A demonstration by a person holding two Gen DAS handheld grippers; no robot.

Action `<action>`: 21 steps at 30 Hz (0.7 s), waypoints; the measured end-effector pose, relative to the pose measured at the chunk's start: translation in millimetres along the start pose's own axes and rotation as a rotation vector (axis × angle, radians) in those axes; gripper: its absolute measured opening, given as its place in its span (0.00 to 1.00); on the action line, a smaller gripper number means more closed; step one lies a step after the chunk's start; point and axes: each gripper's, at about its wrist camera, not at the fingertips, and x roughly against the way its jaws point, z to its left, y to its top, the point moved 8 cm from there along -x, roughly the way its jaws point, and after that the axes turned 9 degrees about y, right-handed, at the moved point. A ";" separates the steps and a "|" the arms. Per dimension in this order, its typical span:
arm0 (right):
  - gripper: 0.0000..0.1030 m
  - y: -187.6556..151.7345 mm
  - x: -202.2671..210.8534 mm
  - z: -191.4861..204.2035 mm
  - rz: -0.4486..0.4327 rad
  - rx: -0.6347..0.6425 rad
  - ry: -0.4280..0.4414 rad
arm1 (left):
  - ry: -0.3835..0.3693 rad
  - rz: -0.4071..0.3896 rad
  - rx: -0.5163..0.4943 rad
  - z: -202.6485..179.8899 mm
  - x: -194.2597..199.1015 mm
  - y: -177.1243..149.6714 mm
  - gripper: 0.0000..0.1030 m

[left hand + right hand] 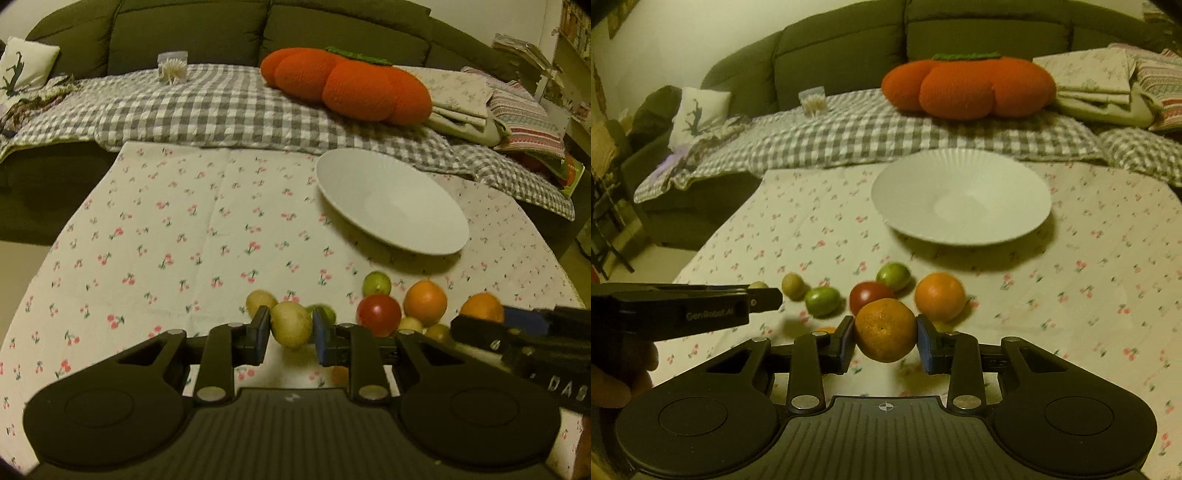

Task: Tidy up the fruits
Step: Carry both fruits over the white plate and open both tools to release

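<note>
The left gripper point(291, 328) grasps a yellow fruit point(291, 324); the right gripper point(885, 334) grasps an orange point(885, 329). The plate point(905, 206), at twelve o'clock, holds nothing.

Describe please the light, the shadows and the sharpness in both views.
Left wrist view: dim yellowish light, edges bent by the fisheye; the yellow-green fruit in the left gripper is slightly soft. Right wrist view: same warm cast; the white plate throws a dark shadow toward the camera; the orange in the right gripper looks sharper.
</note>
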 end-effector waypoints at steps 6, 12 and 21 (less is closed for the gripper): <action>0.32 23.5 12.5 -14.1 -0.037 0.015 -0.028 | -0.015 -0.032 -0.010 -11.3 4.3 21.2 0.22; 0.32 44.0 13.3 -36.1 -0.048 -0.032 -0.029 | -0.020 -0.082 -0.059 -34.4 0.3 44.2 0.22; 0.32 72.4 1.6 -66.8 -0.045 -0.043 -0.047 | -0.034 -0.116 -0.078 -51.4 -21.6 67.6 0.22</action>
